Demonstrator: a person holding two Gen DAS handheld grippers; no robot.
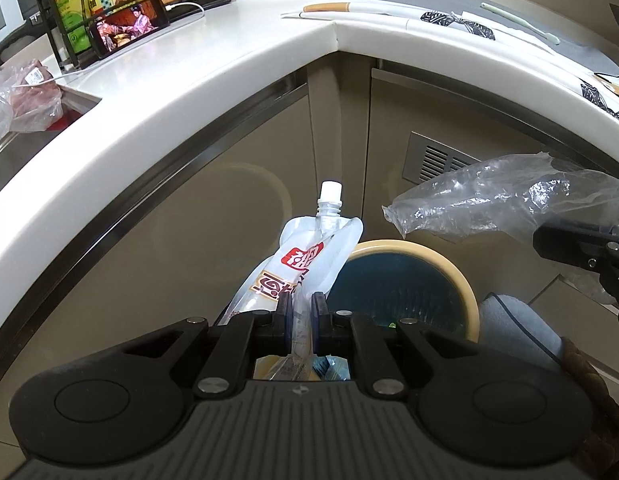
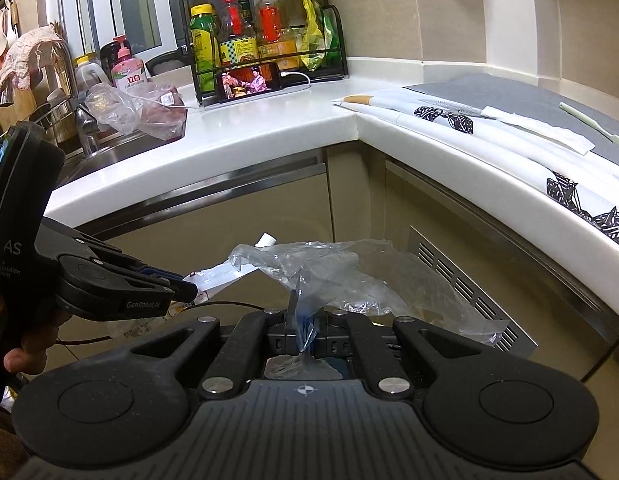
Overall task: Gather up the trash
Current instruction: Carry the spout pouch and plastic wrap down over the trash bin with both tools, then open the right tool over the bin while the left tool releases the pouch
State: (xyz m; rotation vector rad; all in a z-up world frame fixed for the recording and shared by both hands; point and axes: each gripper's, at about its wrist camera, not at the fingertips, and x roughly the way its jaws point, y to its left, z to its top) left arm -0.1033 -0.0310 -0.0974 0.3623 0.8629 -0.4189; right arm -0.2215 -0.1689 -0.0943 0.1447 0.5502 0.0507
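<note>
While our left gripper pinches the white spouted pouch above the round bin, our right gripper clamps crumpled clear plastic wrap. Both hang below the white countertop.

The left gripper carries "GenRobotAI" in pale letters along its black jaw arm, and on its body, further back, the letters "AS" above small print too fine to make out. The spouted pouch clamped in that gripper shows white Chinese characters on a red patch, with larger brown characters below (seen upside down, so I cannot read them surely). The pink pump bottle by the sink bears a red mark reading "立白". Labels on the rack's bottles are too blurred to read.
</note>
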